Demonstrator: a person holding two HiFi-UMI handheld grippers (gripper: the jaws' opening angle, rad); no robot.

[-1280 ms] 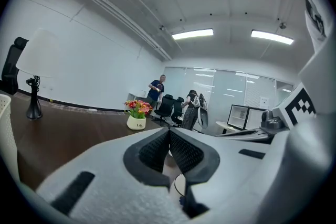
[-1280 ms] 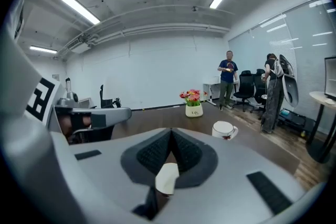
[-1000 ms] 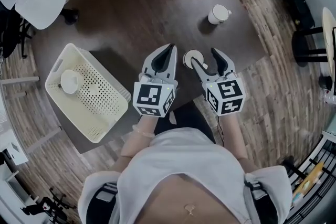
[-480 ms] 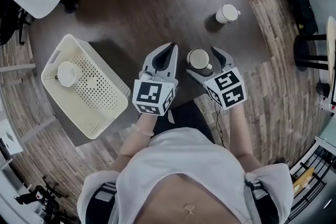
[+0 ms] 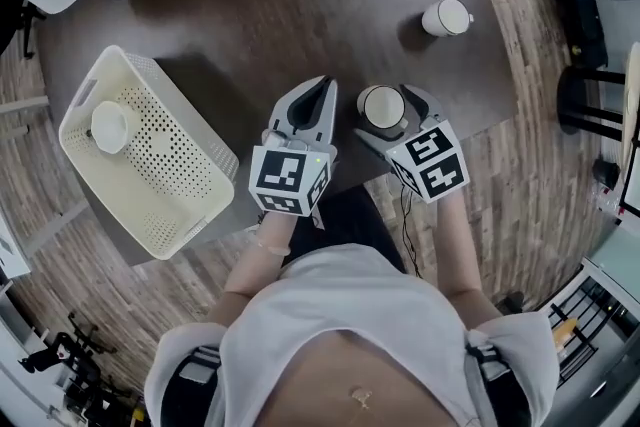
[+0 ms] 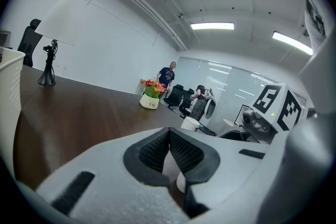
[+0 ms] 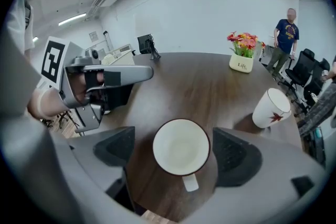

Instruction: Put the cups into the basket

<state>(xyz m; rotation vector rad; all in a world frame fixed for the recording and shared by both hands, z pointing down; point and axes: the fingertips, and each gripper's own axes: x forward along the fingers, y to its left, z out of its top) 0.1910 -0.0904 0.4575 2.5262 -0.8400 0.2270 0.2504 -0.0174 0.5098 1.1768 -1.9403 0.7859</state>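
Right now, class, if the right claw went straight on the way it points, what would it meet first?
Most likely the white cup: it stands untouched between the jaws of the right claw, which have just been opening.

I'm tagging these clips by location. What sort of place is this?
Probably an office meeting room: a large dark wooden table, black office chairs, a glass partition and strip ceiling lights.

Glossy white cup (image 5: 382, 106), matt perforated plastic basket (image 5: 170, 165), smooth dark wood table (image 5: 270, 5)
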